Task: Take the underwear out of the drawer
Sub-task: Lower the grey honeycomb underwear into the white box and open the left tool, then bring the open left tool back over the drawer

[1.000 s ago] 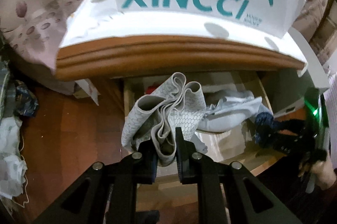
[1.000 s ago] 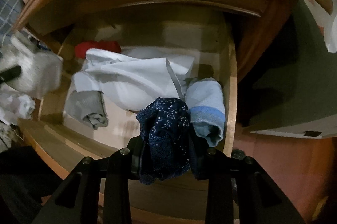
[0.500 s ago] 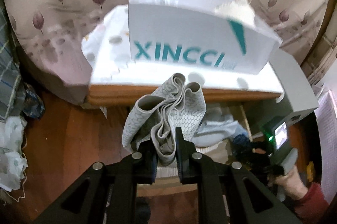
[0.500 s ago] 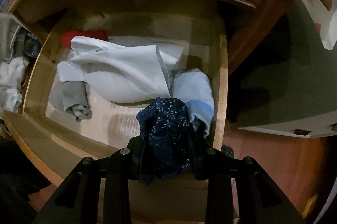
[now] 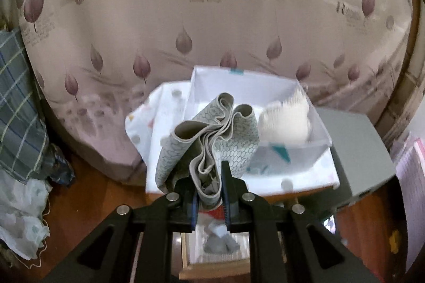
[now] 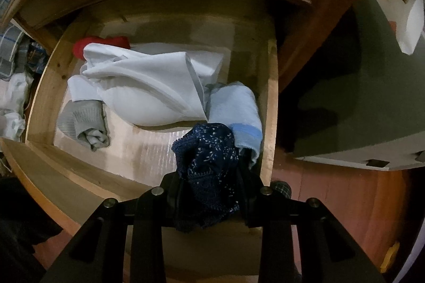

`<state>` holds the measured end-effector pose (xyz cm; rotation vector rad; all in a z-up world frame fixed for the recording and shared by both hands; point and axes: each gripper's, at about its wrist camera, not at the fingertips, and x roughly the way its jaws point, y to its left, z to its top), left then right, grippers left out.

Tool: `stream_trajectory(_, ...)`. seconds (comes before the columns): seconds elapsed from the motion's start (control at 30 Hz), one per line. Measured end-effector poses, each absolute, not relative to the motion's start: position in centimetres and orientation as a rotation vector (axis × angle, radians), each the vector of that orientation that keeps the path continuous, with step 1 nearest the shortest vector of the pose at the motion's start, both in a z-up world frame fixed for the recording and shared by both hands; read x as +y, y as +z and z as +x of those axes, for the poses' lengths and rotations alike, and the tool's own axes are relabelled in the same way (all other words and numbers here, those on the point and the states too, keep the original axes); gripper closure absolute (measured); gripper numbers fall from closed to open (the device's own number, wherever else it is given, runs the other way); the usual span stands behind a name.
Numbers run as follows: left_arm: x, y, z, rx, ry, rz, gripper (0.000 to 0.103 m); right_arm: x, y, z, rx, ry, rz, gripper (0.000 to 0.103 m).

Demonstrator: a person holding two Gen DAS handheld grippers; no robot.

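In the left wrist view, the left gripper (image 5: 208, 192) is clamped on a bunched grey underwear piece with a honeycomb print (image 5: 212, 134), held up in front of the open white cardboard box (image 5: 313, 142). The grip takes only the lower folds, so the loose loops above could slide free if jolted. In the right wrist view, the right gripper (image 6: 209, 192) pinches a crumpled navy underwear piece with white specks (image 6: 207, 166) at the near right corner of the open wooden drawer (image 6: 272, 97). It touches a pale blue folded garment (image 6: 236, 110), which may snag and be dragged out too.
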<state>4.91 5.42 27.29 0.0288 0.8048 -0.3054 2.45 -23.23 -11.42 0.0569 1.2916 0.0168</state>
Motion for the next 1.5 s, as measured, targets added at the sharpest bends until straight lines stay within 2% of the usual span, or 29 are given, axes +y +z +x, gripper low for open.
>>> stream_trajectory(0.23,2.9,30.4,9.8,0.76,-0.289,0.031,0.089,-23.8,-11.4,2.1,1.292,0.014,0.072,0.073)
stream_trajectory(0.37,1.2,30.0,12.5,0.762,-0.284,0.033,0.089,-24.2,-11.4,1.9,1.293,0.012,0.095,0.073)
stream_trajectory(0.7,-3.6,25.6,17.0,0.817,-0.284,0.109,0.089,-24.7,-11.6,1.8,1.3,0.021,0.13,0.073)
stream_trajectory(1.1,-5.2,20.3,18.6,0.902,-0.267,0.163,0.088,-24.8,-11.7,1.8,1.309,0.023,0.148,0.073)
stream_trajectory(1.2,-5.1,20.0,18.7,0.917,-0.265,0.155,0.086,-24.7,-11.7,1.9,1.31,0.023,0.148,0.073)
stream_trajectory(1.27,-5.2,20.0,18.6,0.927,-0.292,0.144,0.08,-24.7,-11.7,1.9,1.31,0.023,0.148,0.073)
stream_trajectory(1.33,-5.3,20.3,18.2,0.916,-0.302,0.146,0.066,-24.7,-11.7,1.9,1.311,0.024,0.151,0.073)
stream_trajectory(1.4,-5.5,20.7,17.8,0.899,-0.3,0.155,0.057,-24.7,-11.7,1.9,1.31,0.024,0.151,0.073)
stream_trajectory(1.5,-5.5,21.5,16.7,0.866,-0.307,0.168,0.053,-24.7,-11.7,1.9,1.311,0.025,0.153,0.073)
